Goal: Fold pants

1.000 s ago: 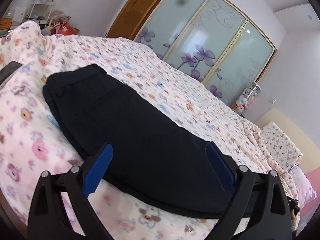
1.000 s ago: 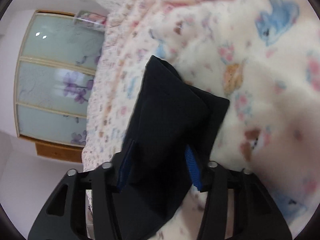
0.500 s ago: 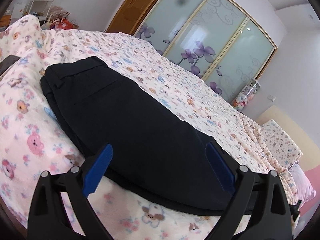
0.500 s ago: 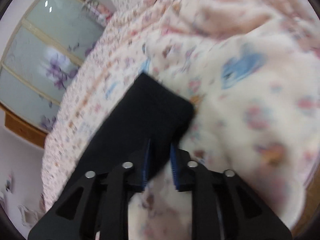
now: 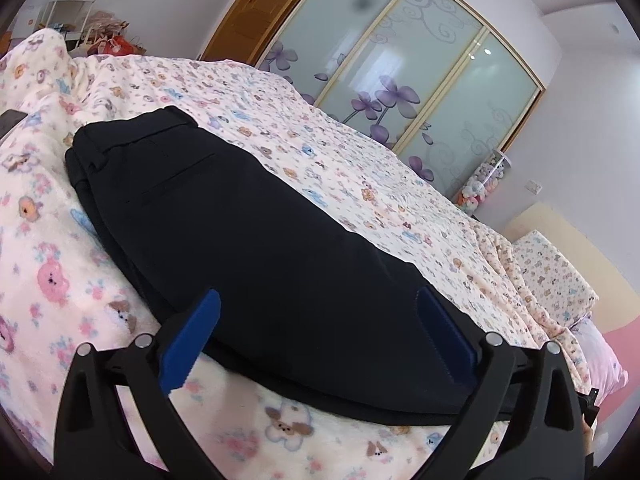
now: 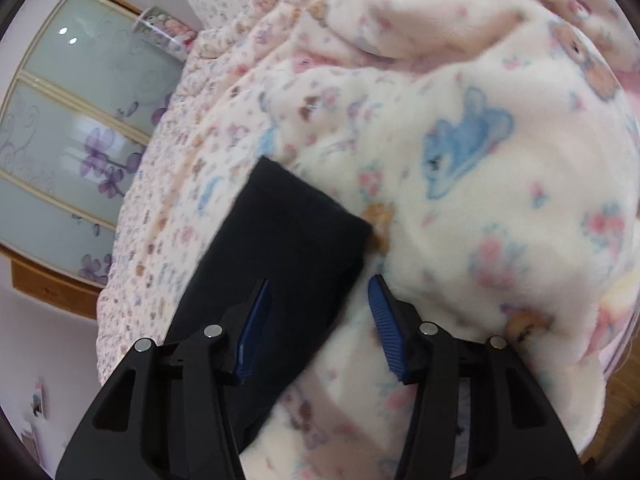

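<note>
looking along my right gripper (image 6: 318,322), i'm seeing its fingers, which have just been opening, gaping over the hem end of the dark navy cloth pants (image 6: 288,248), gripping nothing. the pants are lying flat on the pink animal-print fleece bed cover (image 5: 52,280), long axis running from that hem away to the waistband far from my left gripper (image 5: 320,336), whose fingers are spread wide and empty over the mid-leg. i'm reading no labels or writing.

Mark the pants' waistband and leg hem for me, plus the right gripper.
pants waistband (image 5: 132,128), left wrist view, on the band's top edge.
pants hem (image 6: 304,196), right wrist view, on the leg's end.
right gripper (image 6: 318,320), right wrist view, midway between fingertips.
</note>
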`<move>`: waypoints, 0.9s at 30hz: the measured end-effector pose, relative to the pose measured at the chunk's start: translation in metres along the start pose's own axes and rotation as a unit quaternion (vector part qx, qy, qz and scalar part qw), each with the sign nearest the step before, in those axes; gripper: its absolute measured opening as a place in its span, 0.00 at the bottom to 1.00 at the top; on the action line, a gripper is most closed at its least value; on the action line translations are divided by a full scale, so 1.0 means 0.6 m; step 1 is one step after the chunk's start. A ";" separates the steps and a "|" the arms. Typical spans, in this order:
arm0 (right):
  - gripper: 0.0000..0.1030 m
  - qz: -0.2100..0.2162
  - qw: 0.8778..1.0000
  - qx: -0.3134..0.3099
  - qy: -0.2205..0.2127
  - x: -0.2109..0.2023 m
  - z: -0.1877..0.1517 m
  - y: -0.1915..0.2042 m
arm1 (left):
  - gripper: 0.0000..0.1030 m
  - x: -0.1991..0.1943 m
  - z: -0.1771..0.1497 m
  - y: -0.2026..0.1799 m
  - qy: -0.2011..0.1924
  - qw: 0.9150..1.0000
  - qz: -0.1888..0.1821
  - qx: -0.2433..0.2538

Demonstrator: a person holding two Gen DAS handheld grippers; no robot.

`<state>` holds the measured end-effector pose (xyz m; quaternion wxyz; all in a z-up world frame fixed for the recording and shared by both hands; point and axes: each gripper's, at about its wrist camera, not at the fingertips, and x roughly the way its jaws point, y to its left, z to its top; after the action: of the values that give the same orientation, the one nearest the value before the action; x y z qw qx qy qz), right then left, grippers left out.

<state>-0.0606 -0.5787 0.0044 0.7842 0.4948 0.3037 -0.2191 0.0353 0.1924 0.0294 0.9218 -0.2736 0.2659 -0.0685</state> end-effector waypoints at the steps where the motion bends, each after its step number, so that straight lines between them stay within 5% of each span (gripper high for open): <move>1: 0.51 0.006 1.000 -0.004 -0.001 0.001 0.000 0.001 | 0.96 0.001 0.001 0.002 0.000 1.000 0.000 -0.002; 4: 0.51 -0.015 1.000 -0.004 0.007 0.021 0.002 -0.005 | 0.96 0.004 -0.001 0.000 0.005 1.000 -0.001 -0.004; 8: 0.46 0.016 1.000 0.014 -0.003 0.039 0.008 -0.020 | 0.96 0.006 -0.003 -0.003 0.009 1.000 -0.002 0.000; 12: 0.24 0.054 0.998 0.007 -0.024 0.032 0.004 -0.027 | 0.97 0.006 -0.004 -0.003 0.010 1.000 -0.002 0.000; 17: 0.14 0.102 0.993 -0.029 -0.059 -0.004 -0.008 -0.009 | 0.97 0.004 -0.002 -0.001 0.008 1.000 -0.003 -0.005; 27: 0.12 0.165 0.959 -0.197 -0.119 -0.099 -0.089 0.166 | 0.98 -0.005 -0.001 0.002 0.002 1.000 -0.006 -0.008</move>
<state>-0.0532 -0.4864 0.0921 0.9217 0.3447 0.1592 -0.0795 0.0322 0.1938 0.0299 0.9185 -0.2826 0.2669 -0.0724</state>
